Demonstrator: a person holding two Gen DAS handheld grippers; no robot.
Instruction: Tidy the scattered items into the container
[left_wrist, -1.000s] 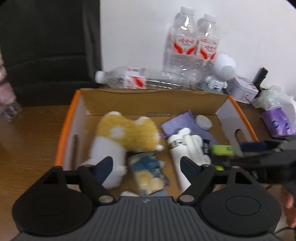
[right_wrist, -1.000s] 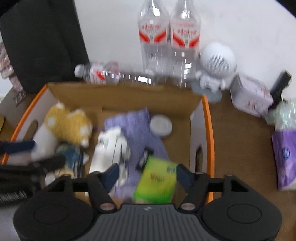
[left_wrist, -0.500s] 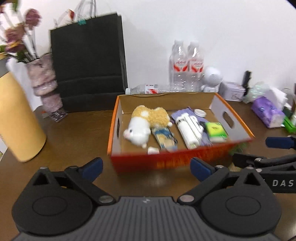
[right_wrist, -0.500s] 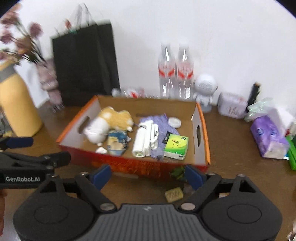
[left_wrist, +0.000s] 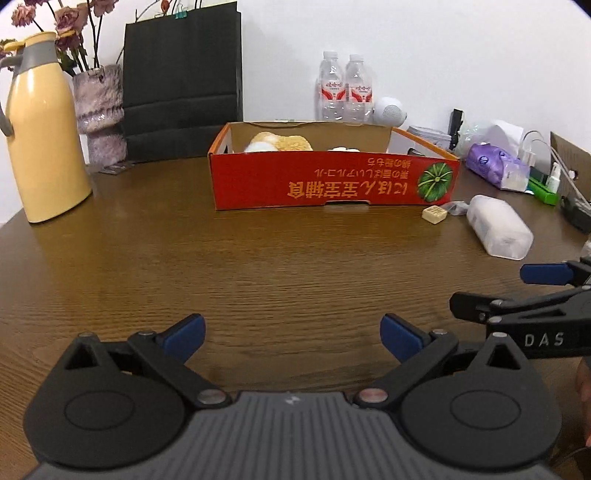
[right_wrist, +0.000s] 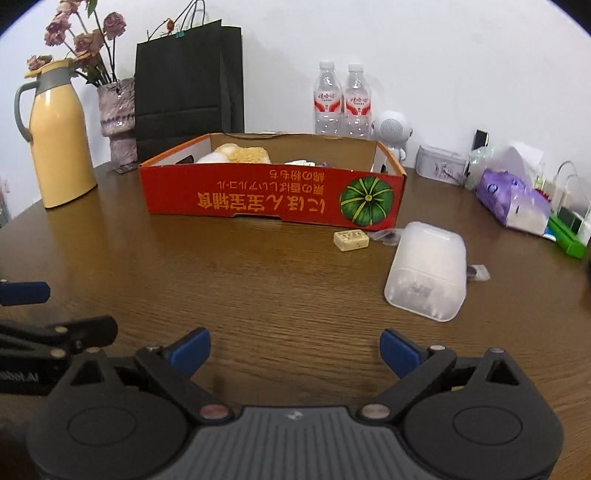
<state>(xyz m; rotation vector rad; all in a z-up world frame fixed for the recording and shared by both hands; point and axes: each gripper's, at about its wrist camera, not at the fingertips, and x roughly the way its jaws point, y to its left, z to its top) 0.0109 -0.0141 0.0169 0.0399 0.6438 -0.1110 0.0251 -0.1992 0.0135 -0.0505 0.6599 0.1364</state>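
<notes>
The red cardboard box (left_wrist: 332, 184) (right_wrist: 258, 199) stands mid-table with a yellow-and-white plush toy (left_wrist: 280, 142) (right_wrist: 240, 153) showing over its rim. To the right of the box a frosted white plastic case (left_wrist: 498, 229) (right_wrist: 424, 273) lies on the wooden table, with a cream block (left_wrist: 434, 214) (right_wrist: 351, 240) and a small clear packet (right_wrist: 386, 236) by the box's corner. My left gripper (left_wrist: 291, 332) is open and empty, low over the near table. My right gripper (right_wrist: 295, 347) is beside it; its jaws are opening with nothing between them.
A yellow thermos jug (left_wrist: 40, 136), a vase of flowers (left_wrist: 99, 114) and a black paper bag (left_wrist: 181, 81) stand at the back left. Behind the box are two water bottles (left_wrist: 343, 88). At the right are a tin (right_wrist: 439, 164) and a purple tissue pack (right_wrist: 513, 199).
Both grippers have pulled back from above the box to low over the near table, and their jaws have widened. The green packet and the snack packet stayed in the box.
</notes>
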